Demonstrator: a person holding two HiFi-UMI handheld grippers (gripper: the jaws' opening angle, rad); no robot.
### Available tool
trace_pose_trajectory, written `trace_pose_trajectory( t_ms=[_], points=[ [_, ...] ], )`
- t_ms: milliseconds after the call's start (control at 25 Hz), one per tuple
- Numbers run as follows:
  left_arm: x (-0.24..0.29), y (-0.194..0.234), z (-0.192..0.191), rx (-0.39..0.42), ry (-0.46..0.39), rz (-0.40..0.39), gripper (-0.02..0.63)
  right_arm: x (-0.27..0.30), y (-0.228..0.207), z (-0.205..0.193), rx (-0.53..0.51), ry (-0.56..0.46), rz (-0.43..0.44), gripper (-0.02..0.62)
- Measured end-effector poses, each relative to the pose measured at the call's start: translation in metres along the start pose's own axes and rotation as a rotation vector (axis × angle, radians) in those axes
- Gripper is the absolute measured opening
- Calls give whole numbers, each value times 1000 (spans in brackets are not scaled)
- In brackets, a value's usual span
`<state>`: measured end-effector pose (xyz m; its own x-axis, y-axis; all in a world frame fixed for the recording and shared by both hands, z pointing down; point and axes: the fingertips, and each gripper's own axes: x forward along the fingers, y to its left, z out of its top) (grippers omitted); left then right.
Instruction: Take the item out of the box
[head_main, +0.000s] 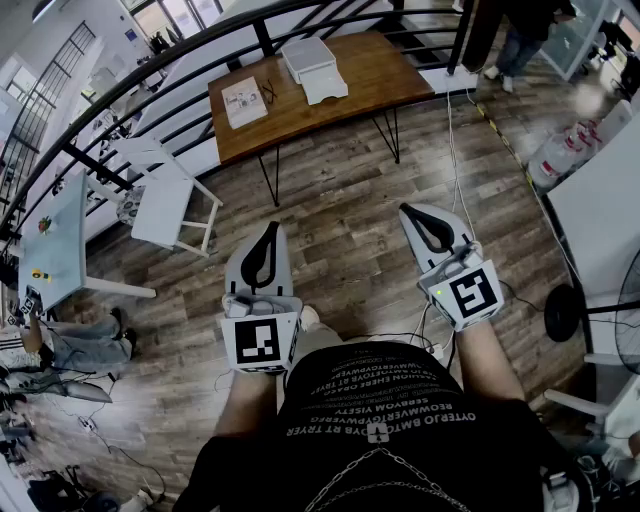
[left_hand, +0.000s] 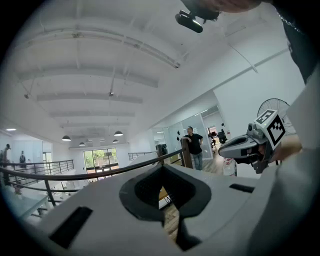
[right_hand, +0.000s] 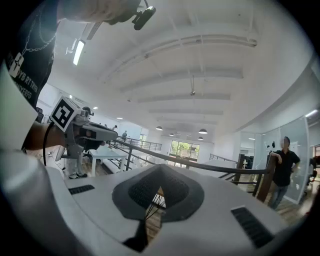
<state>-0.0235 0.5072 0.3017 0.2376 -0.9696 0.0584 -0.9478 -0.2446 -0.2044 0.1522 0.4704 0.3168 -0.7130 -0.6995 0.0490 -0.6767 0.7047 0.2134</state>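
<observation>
A white box (head_main: 308, 55) stands on the brown wooden table (head_main: 380, 70) far ahead, with a second white piece (head_main: 325, 88) against its near side. A flat white packet (head_main: 243, 100) lies at the table's left end. My left gripper (head_main: 272, 230) and right gripper (head_main: 406, 211) are held side by side over the wood floor, well short of the table. Both are shut with nothing between the jaws. In the left gripper view the shut tips (left_hand: 162, 167) point at the railing. The right gripper view shows its tips (right_hand: 159, 167) closed too.
A black railing (head_main: 150, 75) curves behind the table. A white chair (head_main: 165, 195) stands to the left of the grippers, and a pale table (head_main: 50, 250) further left. A fan (head_main: 625, 310) and cables (head_main: 455, 150) are on the right. A person (head_main: 520, 35) stands beyond the table.
</observation>
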Motion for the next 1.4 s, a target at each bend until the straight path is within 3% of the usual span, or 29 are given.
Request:
trace_pose_trajectory(
  t_ms=[200,560,960,1200,1400],
  points=[
    [8,-12,12,-8,-9,16,5,-6,-16,-2,29,2,8,-3],
    [32,2,-8,-22,45,43,5,14,-32,-15,47,-6,12,-3],
    [107,35,-37,-44,81,-3,6,87,-67,-48,86,71,-5,100],
    [158,63,-36,-40,50,-37,6,136,-89,-53,101,92,-19,120],
    [187,98,-51,-61,83,-40,5,180,-97,-56,106,107,-20,124]
  ],
)
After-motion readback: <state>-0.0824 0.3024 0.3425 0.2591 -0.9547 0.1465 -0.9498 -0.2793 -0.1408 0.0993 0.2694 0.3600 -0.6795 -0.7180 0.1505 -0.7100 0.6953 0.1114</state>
